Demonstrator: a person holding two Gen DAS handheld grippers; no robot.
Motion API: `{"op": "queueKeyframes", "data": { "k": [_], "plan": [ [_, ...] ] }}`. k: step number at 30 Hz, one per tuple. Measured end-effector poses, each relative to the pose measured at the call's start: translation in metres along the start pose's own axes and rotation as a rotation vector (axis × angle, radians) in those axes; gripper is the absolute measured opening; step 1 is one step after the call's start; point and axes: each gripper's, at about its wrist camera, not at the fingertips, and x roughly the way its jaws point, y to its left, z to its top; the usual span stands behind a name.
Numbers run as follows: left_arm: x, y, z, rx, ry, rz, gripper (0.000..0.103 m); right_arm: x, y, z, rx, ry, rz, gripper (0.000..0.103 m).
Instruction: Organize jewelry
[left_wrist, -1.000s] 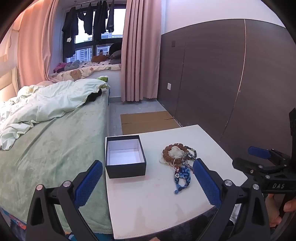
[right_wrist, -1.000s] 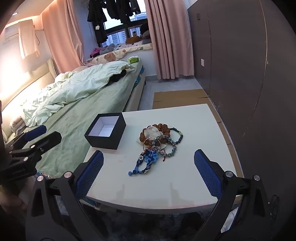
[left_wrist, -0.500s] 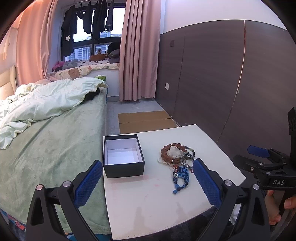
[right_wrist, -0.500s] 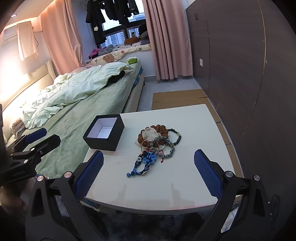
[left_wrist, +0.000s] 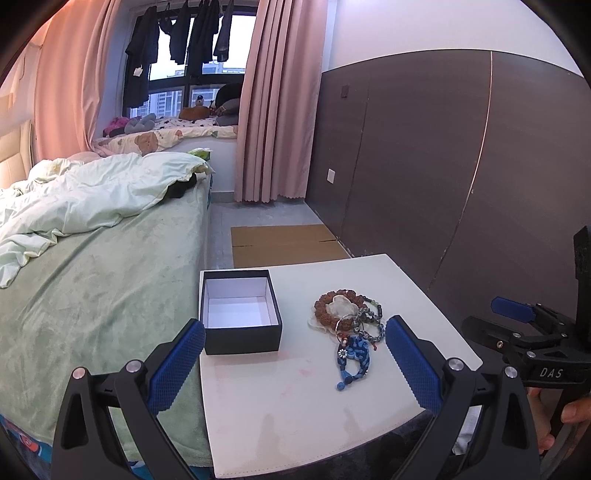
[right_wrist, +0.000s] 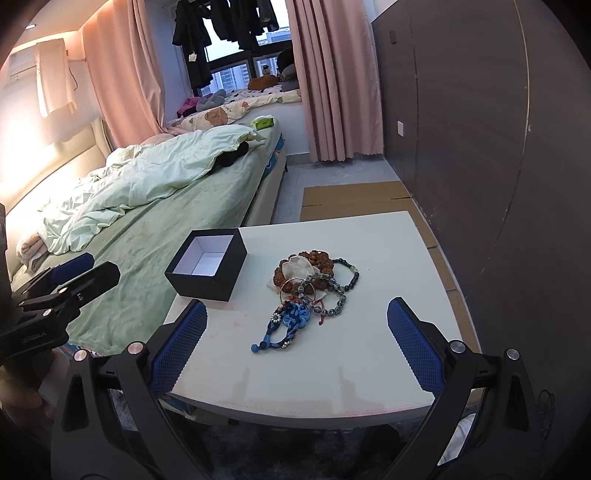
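- Left tongs (left_wrist: 294, 363) spread wide, holding nothing, above near table (left_wrist: 295, 424) edge.
- Right tongs (right_wrist: 297, 349) also wide, nothing gripped.
- Jewelry pile (right_wrist: 314, 291) lies mid-table: brown bead bracelet (left_wrist: 338, 308), dark bead bracelets, blue knotted cord (right_wrist: 284, 326).
- Open black box (left_wrist: 240, 312) just left of pile, apart from it, beside the bed (left_wrist: 92, 288).

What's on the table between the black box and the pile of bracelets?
Nothing. In the right wrist view, only bare white table lies between the black box and the pile of bracelets; the two sit apart.
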Motion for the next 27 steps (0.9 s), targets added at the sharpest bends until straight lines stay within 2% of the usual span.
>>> {"op": "queueKeyframes", "data": {
  "k": [27],
  "plan": [
    [-0.002, -0.005, -0.004, 0.003, -0.005, 0.0, 0.095, -0.011, -0.006, 0.006, 0.028, -0.015, -0.017, 0.098]
  ]
}}
